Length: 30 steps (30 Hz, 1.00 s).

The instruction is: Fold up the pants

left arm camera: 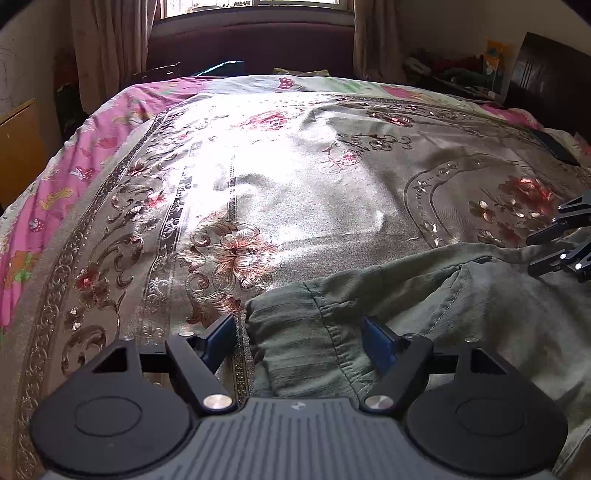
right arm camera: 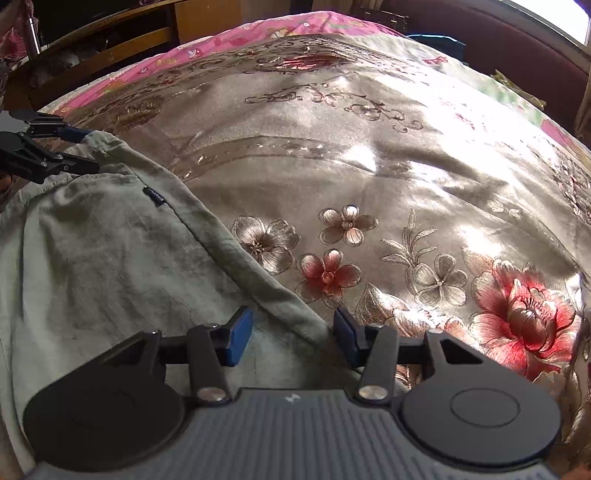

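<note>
Straddling the near corner of the pants (left arm camera: 388, 314), the left gripper (left arm camera: 299, 341) is sitting with jaws spread wide, nothing pinched. Its left blue pad is resting over the bedspread (left arm camera: 258, 177) just off the fabric edge; the right pad is over the ribbed, stitched hem band.

Right gripper (right arm camera: 293, 332) is likewise hanging open over the opposite edge of the pants (right arm camera: 110, 251): left pad is over the cloth, right pad is just past the folded edge, above the floral bedspread (right arm camera: 369, 147). The fold edge is running diagonally between the two pads. Cannot tell whether either pad is actually touching cloth.

Pants are lying on the bedspread at the near side of the bed, grey-green, wrinkled, looking doubled over. A small black label (right arm camera: 157, 195) is showing near the seam in the right wrist view.

Each gripper is showing up in the other's camera: right gripper (left arm camera: 561, 243) at the right edge of the left view, over the far pants corner; left gripper (right arm camera: 55, 151) at the left edge of the right view, fingers flanking a bunched corner.

Further out, the shiny bedspread is catching strong glare. A pink cartoon-print sheet (left arm camera: 74, 177) is lying beyond it along the bed edge. A dark flat object (left arm camera: 557, 146) is sitting at far right. Curtains (left arm camera: 107, 48) and a window (left arm camera: 255, 3) are closing off the back.
</note>
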{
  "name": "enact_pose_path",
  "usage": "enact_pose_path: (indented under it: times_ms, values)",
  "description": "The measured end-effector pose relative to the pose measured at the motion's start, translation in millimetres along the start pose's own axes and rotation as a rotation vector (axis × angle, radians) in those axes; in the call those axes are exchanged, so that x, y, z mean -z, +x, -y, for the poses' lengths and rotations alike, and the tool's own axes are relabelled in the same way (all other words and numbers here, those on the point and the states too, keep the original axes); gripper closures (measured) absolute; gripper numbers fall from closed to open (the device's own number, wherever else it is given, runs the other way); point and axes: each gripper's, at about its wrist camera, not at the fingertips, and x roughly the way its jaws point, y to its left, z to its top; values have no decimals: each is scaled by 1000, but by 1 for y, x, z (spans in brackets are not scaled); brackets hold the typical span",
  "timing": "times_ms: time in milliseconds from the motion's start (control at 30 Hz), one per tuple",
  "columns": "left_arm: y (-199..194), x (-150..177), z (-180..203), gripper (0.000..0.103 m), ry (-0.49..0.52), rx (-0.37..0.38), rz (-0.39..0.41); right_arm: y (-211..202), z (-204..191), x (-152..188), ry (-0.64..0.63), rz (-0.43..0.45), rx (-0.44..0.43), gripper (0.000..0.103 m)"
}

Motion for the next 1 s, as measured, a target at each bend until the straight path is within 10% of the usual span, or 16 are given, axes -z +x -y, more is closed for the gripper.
enact_pose_path:
  times_ms: [133,200,300,667,833,1000]
  values:
    - [3,-6,4,19,-2,-26,-41,3,-12,-3,-11,-9,10,93]
    - [1,-7,5,40,-9,-22,-43,2,-20,-3,-28,-18,21,100]
    - [-3,-9,1,61,-62,-6,-29,-3,-25,-3,-16,-11,47,101]
    - [-80,-6,16,70,-54,16,171,-122,-46,-1,61,209,108,102]
    - [-167,41,37,70,-20,103,261,-199,-93,55,74,257,78,102]
    - [-219,113,72,70,2,118,186,-214,-148,122,103,165,17,102]
